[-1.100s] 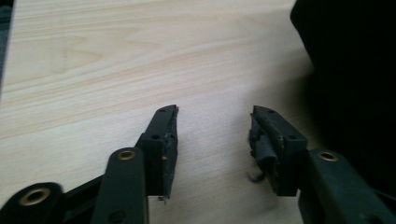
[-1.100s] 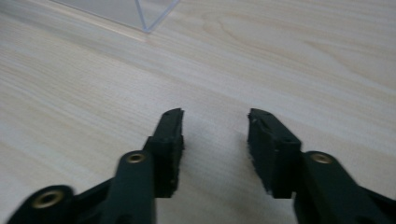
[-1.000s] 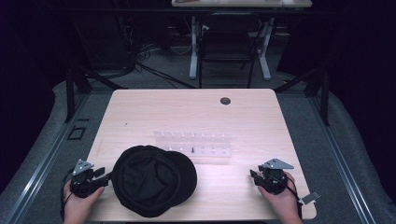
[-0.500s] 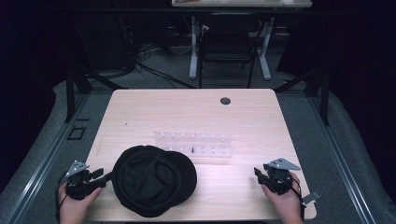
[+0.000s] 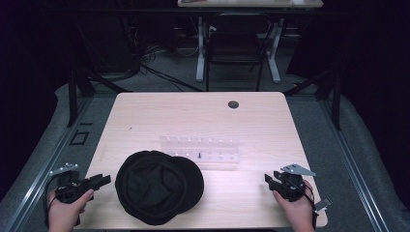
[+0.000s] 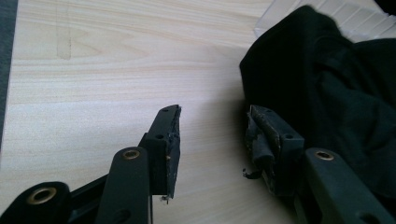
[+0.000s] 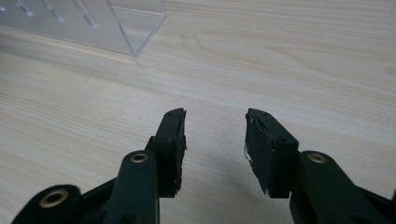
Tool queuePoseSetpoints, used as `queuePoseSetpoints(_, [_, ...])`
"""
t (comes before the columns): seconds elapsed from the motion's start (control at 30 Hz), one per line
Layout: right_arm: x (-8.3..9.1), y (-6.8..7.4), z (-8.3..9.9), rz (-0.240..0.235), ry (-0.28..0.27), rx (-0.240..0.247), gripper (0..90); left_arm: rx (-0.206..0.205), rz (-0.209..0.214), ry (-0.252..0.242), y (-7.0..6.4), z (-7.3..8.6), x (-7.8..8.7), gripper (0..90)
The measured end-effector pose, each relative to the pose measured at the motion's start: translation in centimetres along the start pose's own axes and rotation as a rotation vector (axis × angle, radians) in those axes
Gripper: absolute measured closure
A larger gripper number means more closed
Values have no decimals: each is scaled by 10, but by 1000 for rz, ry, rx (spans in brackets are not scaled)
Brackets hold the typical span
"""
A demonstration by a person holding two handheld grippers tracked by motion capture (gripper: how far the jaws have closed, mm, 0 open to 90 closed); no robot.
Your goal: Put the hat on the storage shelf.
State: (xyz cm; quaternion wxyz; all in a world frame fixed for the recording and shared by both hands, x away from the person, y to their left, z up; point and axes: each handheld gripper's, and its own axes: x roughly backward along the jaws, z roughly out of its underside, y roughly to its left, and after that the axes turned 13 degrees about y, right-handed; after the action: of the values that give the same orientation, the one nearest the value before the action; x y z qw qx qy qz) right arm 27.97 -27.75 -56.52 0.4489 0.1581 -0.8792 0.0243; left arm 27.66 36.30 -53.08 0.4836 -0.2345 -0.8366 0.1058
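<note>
A black cap lies on the wooden table near its front edge, left of centre. Behind it stands a clear plastic rack. My left gripper is at the table's front left corner, open, a short way left of the cap. In the left gripper view my left gripper is open and holds nothing, with the cap just past its right jaw. My right gripper rests at the front right, open. In the right gripper view my right gripper shows bare wood between its jaws.
A round black grommet sits in the table's far edge. A corner of the clear rack appears at the upper left of the right gripper view. Beyond the table stand a dark chair and white desk legs over cables on the floor.
My left gripper has drawn back to the left, away from the cap, toward the table's front left corner. My right gripper has shifted slightly toward the near edge.
</note>
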Motion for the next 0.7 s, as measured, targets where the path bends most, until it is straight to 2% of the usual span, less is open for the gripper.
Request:
queuePoseSetpoints(0.07, [-1,0,0,-5,3,-3,569,11,31,28,-2,-4,5,540])
queuePoseSetpoints(0.3, [-2,0,0,-13,7,-7,560,14,63,72,-14,-13,14,538])
queuePoseSetpoints(0.5, [-2,0,0,-21,7,-11,556,7,77,114,-24,-17,10,524])
queuePoseSetpoints(0.57, [-2,-1,0,-18,12,-12,552,12,97,133,-26,-18,8,528])
queuePoseSetpoints(0.7, [-2,-1,0,-21,8,-16,544,11,91,157,-30,-21,4,534])
